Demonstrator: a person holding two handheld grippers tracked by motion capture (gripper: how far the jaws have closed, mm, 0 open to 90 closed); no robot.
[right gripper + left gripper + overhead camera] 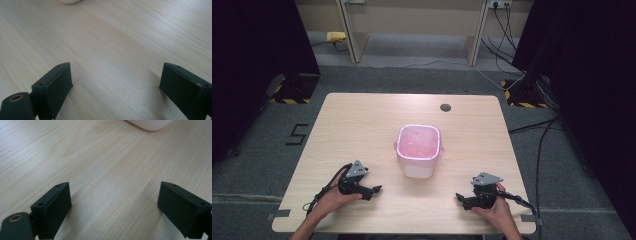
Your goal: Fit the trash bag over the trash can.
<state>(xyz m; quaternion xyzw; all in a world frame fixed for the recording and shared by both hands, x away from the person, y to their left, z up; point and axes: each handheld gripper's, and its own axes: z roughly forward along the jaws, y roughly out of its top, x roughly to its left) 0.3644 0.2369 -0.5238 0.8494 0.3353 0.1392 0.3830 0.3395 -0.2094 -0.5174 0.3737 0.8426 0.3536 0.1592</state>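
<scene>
tub: pink, translucent, lidded (mid-table) | left gripper: jaws apart | right gripper: jaws apart

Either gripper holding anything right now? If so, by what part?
Nothing held. Left gripper and right gripper both have open jaws over bare table; the pink container stands untouched between them.

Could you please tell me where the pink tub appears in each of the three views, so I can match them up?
High view: the tub stands mid-table, between and beyond the two tools.
Left gripper view: its pale base shows at the top edge, right of centre.
Right gripper view: a sliver of its base shows at the top edge, left of centre.
Shared landmark: the wooden table.
</scene>
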